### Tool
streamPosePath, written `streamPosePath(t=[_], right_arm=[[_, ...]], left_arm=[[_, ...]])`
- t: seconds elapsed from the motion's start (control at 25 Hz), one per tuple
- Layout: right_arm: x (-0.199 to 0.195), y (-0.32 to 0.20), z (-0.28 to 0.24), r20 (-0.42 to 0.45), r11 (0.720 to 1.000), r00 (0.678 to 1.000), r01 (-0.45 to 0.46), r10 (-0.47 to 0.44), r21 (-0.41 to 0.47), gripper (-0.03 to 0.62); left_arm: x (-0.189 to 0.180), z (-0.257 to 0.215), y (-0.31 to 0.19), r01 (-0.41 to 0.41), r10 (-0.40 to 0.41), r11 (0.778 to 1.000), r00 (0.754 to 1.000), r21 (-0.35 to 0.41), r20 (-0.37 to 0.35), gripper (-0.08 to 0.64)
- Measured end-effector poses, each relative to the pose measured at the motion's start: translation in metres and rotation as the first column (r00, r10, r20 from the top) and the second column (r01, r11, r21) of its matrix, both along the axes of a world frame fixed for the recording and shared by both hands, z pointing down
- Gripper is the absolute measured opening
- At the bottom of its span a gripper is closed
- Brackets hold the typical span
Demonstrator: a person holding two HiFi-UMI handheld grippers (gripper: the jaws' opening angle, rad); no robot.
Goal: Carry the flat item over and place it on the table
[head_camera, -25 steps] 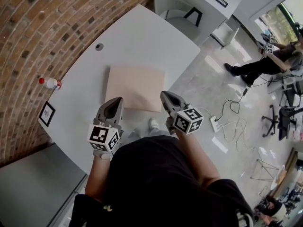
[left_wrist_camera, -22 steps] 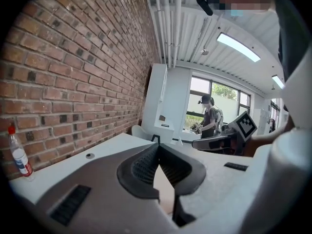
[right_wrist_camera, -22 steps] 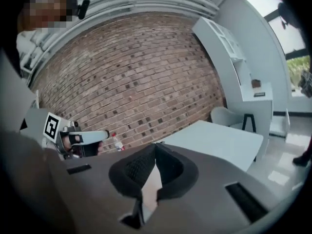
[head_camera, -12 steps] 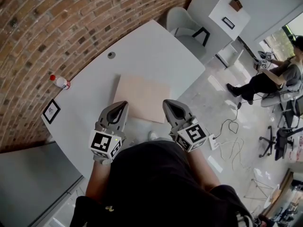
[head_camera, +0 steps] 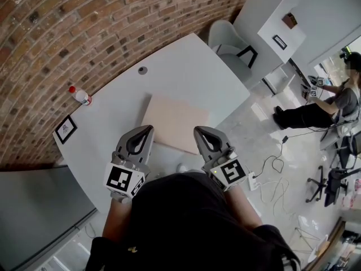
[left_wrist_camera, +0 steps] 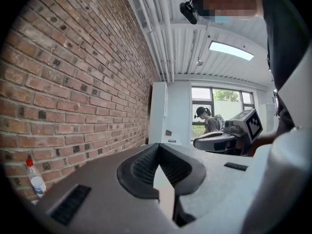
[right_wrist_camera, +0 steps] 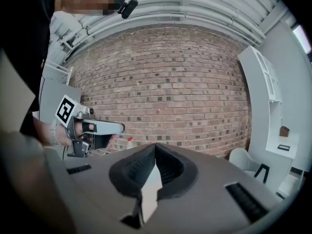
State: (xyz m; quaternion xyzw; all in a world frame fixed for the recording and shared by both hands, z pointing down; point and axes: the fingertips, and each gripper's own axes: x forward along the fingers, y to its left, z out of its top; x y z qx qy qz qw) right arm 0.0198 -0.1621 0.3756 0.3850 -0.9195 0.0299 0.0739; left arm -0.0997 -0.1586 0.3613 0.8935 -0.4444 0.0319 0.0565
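Beige flat board point(head_camera: 177, 120) over the white table point(head_camera: 186, 66) in the head view, far edge toward the brick wall point(head_camera: 84, 21), near edge at the table's near side; can't tell if it rests flat. Left gripper point(head_camera: 145, 132) on its near-left corner, right gripper point(head_camera: 198, 132) on the near-right. Bottle point(head_camera: 80, 95) far left by the wall, well apart from the board.

Left gripper view: fingers together, clamped on a thin pale sliver of the board.

Right gripper view: fingers likewise pinched tight on the board's edge.
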Motion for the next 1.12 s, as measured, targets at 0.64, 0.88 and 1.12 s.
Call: streamPosePath(t=[0.64,0.88,1.12], right_arm=[[-0.012,0.005,0.002,0.009,0.999,1.0,0.014,-0.013,-0.043,0.011],[-0.011,0.005,0.005,0.016,0.999,1.0,0.001,0.0,-0.054,0.011],[-0.009,0.007,0.007,0.025,0.998,1.0,-0.005,0.006,-0.065,0.011]], left_arm=[[-0.007,0.0,0.009,0.012,-0.012,1.0,1.0,-0.015,-0.005,0.003],[-0.007,0.003,0.009,0.01,-0.011,1.0,1.0,-0.028,-0.008,0.004],[-0.008,0.006,0.011,0.018,-0.018,0.999,1.0,-0.04,-0.009,0.005]])
